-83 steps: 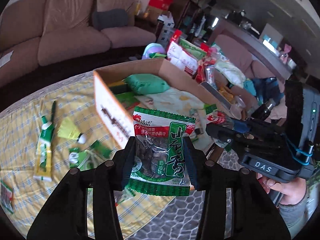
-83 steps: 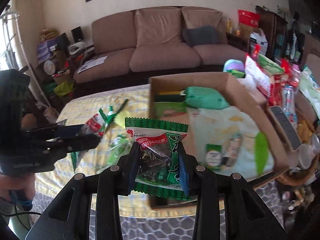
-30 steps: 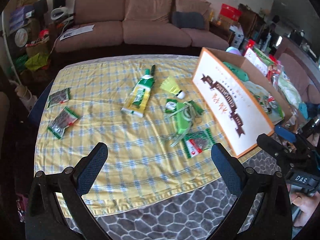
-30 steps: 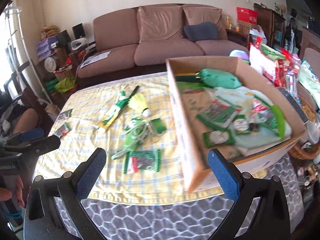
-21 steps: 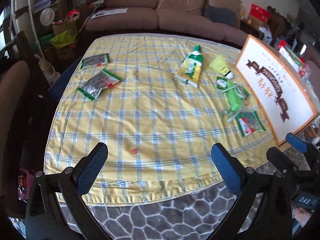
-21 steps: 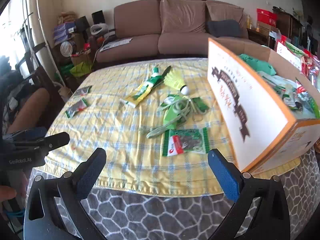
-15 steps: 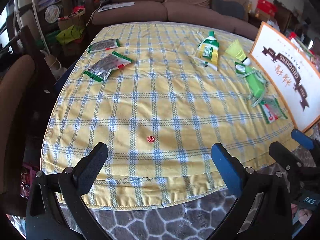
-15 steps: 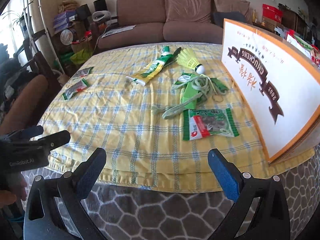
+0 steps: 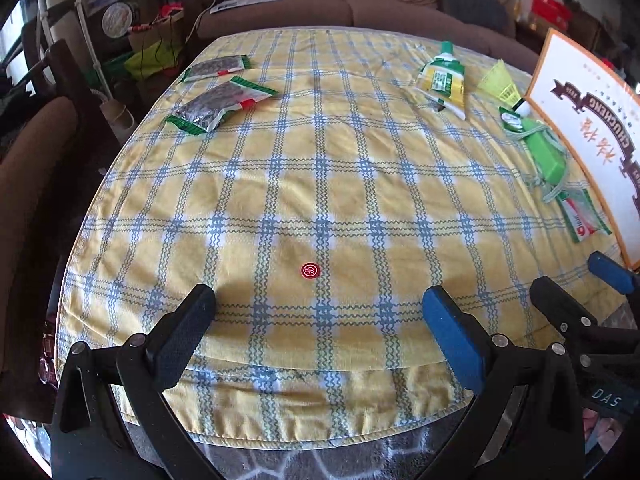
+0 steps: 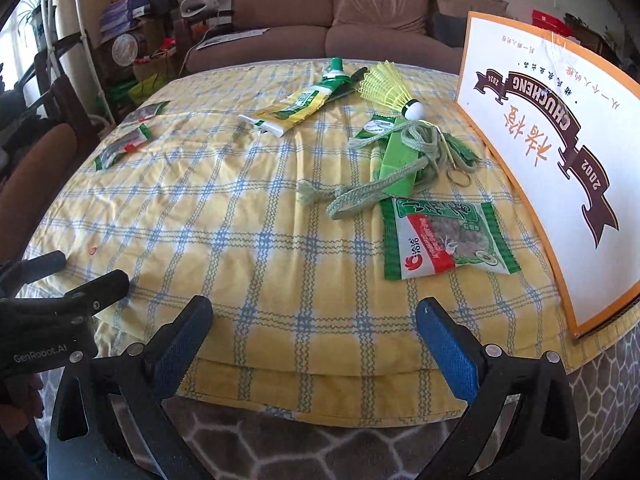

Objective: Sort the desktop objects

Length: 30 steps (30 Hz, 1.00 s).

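My left gripper [image 9: 320, 320] is open and empty over the near edge of the yellow checked tablecloth [image 9: 340, 168]. My right gripper [image 10: 316, 328] is open and empty too. Two green seed packets [image 9: 218, 98] lie at the far left. A third seed packet [image 10: 444, 236] lies near the cardboard box [image 10: 560, 152], which stands at the right. A green cord on a green case [image 10: 396, 160], a yellow shuttlecock [image 10: 390, 88] and a green-yellow tube [image 10: 296, 110] lie mid-table. The box also shows in the left wrist view [image 9: 592, 120].
A small red sticker [image 9: 309, 270] sits on the cloth in front of my left gripper. A brown sofa [image 10: 360, 12] stands behind the table. A brown chair [image 9: 24, 152] and clutter stand at the left. Patterned grey cloth [image 10: 320, 452] hangs below the table edge.
Both grippers dropped their seed packets into the box, opened, and pulled back and down to the table's near edge. The views have swung left toward the loose items.
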{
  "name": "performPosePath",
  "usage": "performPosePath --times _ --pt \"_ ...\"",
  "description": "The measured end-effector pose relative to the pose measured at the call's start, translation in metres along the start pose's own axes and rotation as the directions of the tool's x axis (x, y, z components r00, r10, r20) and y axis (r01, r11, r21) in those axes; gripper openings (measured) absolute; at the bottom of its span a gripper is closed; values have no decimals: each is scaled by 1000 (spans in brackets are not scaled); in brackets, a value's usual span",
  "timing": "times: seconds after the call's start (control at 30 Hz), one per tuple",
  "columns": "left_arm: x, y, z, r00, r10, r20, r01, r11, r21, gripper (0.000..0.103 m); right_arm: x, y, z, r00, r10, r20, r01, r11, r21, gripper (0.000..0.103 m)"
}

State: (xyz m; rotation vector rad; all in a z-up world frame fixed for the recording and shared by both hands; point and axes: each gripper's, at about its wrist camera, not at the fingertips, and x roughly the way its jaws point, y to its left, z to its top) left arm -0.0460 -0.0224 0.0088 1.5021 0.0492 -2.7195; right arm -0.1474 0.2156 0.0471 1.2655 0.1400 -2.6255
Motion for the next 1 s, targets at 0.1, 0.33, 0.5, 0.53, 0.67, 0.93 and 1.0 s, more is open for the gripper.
performPosePath --times 0.1,0.33,0.5,0.53,0.67,0.93,1.0 --pt "0 -1 -2 1000 5 23 -5 1000 -4 103 4 0 -1 1000 -2 -6 2 1000 5 103" --pt "-1 1 -4 999 5 43 -5 1000 -5 103 7 1 -2 1000 -14 -26 14 1000 5 103" --pt "-1 1 -4 999 6 43 -5 1000 -5 103 8 1 -2 1000 -14 -29 14 1000 6 103" --pt "-1 1 -4 999 5 44 -5 1000 -6 103 8 1 -2 999 -15 -29 15 1000 4 103" --pt "-1 1 -5 999 5 46 -4 1000 -6 103 8 1 -2 999 -13 -29 14 1000 6 103" --pt "0 0 -4 999 5 49 -5 1000 -5 103 8 1 -2 999 -13 -29 14 1000 6 103" --pt "0 0 -4 999 6 49 -6 1000 -4 103 8 1 -2 999 -13 -29 14 1000 6 103"
